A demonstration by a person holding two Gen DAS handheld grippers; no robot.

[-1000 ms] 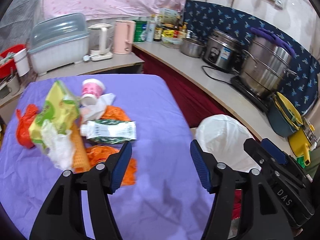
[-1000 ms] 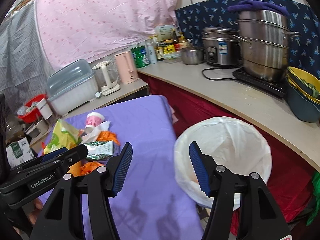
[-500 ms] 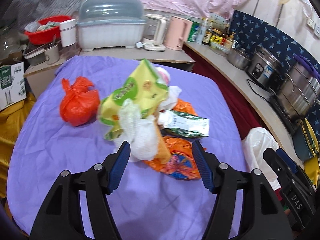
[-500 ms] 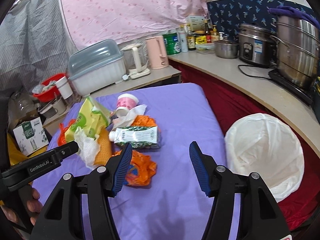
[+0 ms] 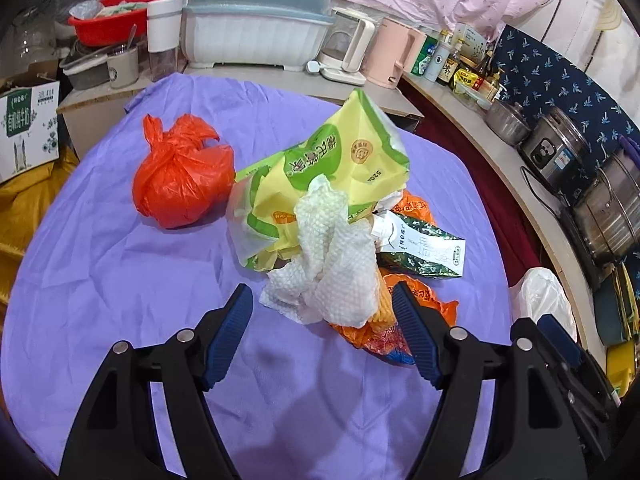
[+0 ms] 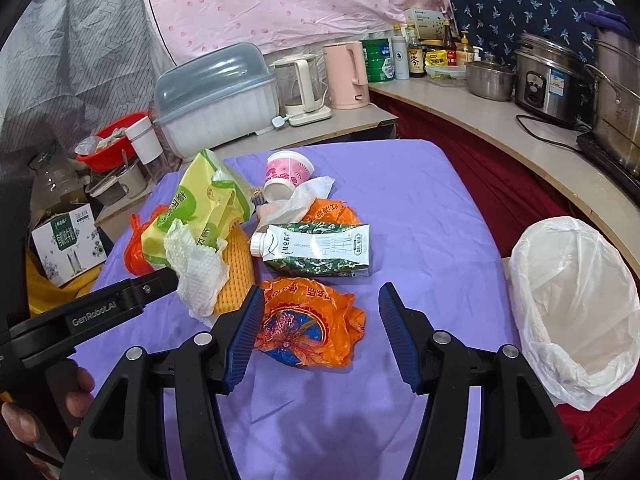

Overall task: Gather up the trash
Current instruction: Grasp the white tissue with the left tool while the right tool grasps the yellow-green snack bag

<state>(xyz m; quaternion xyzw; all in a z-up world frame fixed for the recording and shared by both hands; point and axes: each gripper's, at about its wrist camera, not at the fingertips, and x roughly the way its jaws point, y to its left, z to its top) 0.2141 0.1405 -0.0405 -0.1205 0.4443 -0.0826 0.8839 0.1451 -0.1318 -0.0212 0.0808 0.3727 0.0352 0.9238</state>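
Two grippers face our purple-clothed worktop (image 5: pixel 100 264): left gripper (image 5: pixel 322 334), jaws opening, empty, before the crumpled paper towel (image 5: pixel 332 264); right gripper (image 6: pixel 320 338), jaws apart, empty, before the orange wrapper (image 6: pixel 310 320). Milk carton (image 6: pixel 316 250) lies beyond; lined bin (image 6: pixel 576 304) stands right.

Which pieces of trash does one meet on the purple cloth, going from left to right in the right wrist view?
red tied bag → yellow-green snack bag → white paper towel → green milk carton → white-lined bin, standing beside the table.
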